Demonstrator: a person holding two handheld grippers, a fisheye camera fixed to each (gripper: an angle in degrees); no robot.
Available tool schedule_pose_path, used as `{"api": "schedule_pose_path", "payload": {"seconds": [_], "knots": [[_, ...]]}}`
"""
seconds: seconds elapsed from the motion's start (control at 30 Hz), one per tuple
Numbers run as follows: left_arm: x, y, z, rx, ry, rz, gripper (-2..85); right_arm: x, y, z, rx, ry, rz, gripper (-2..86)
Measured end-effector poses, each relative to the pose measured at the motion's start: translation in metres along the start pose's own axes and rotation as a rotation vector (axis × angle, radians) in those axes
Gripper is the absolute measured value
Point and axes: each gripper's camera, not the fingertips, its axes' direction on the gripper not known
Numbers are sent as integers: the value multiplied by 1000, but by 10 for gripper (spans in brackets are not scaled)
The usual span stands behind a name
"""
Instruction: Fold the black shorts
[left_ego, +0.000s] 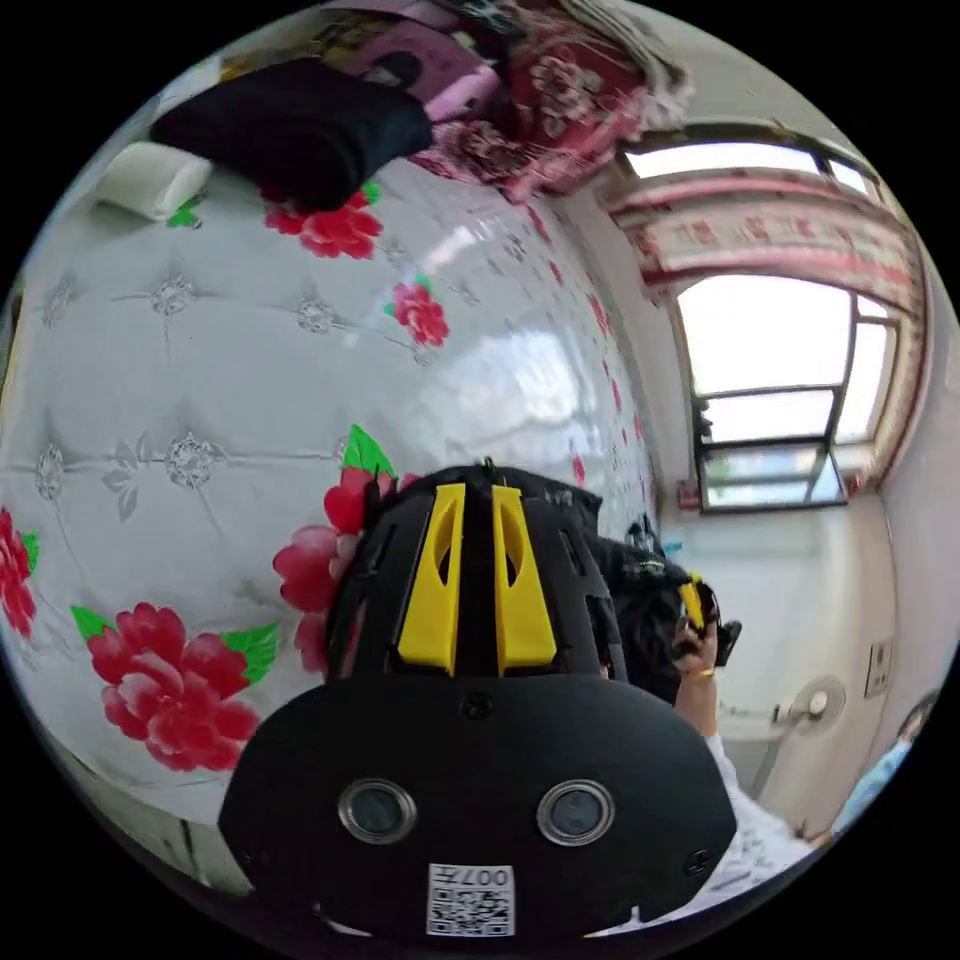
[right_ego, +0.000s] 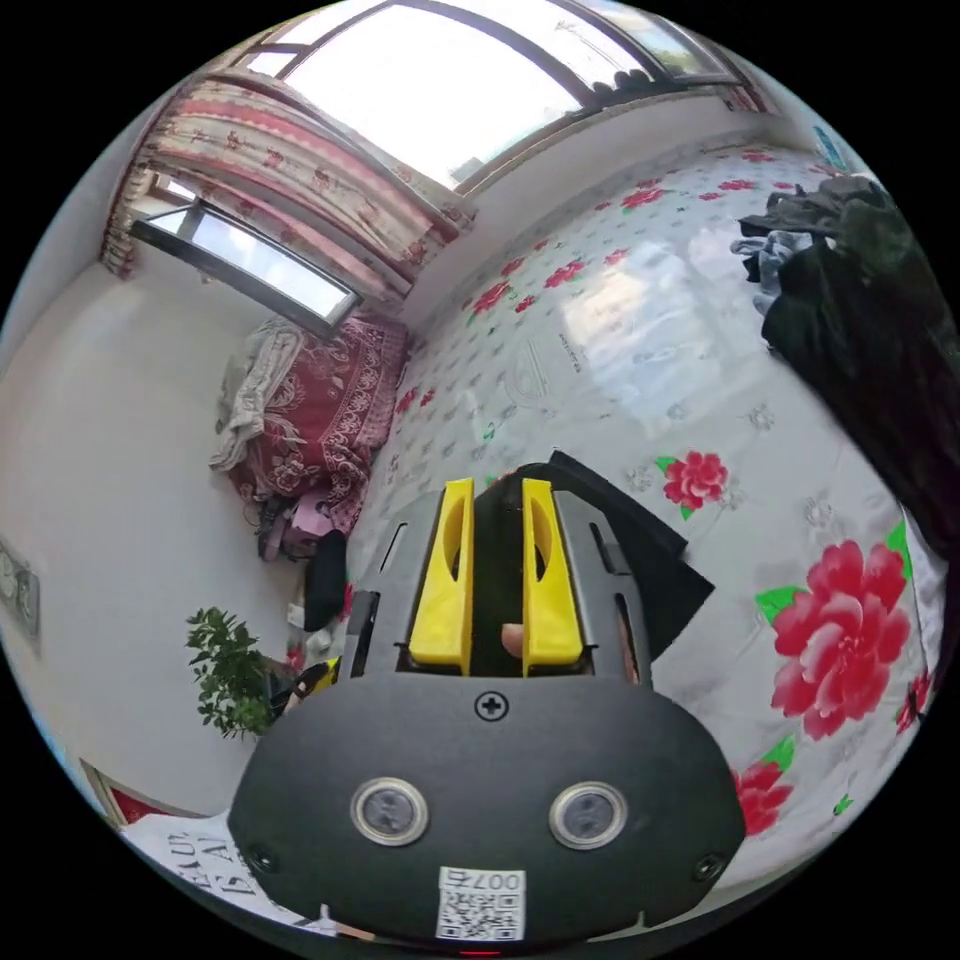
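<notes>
Yellow jaws of the left tool stand nearly together, with only a narrow gap between them, and black fabric of the black shorts bunches right at their tips; whether both jaws truly press on the cloth cannot be told from this angle. Beyond that tool, the shorts hang as a dark bundle toward the right tool, seen in the left gripper view held in a person's hand with a white sleeve below it.

In the right gripper view, the right tool also has its jaws drawn close, a slim gap left between them, and a flat black corner of the shorts spreads out from behind its tips over the bed cover, which is white, glossy and printed with red flowers. Again the grip itself is hidden.

Farther out on the bed lie a folded black garment, a white roll beside it, and a heap of dark clothes. A red patterned blanket is piled by the wall under the window, and a green potted plant stands near the wall.
</notes>
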Motion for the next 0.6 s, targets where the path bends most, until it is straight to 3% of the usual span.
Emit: {"api": "schedule_pose_path", "payload": {"seconds": [0.1,0.37,0.47,0.6], "knots": [[6,3,5,55,-49,17,64,8,-5,53,-125,76,-2,33],[78,55,19,80,-258,464,106,85,57,84,-218,293,-13,52],[108,66,52,139,-372,622,134,105,57,89,-221,279,50,54],[117,61,111,18,-550,651,79,107,53,99,-211,301,58,32]]}}
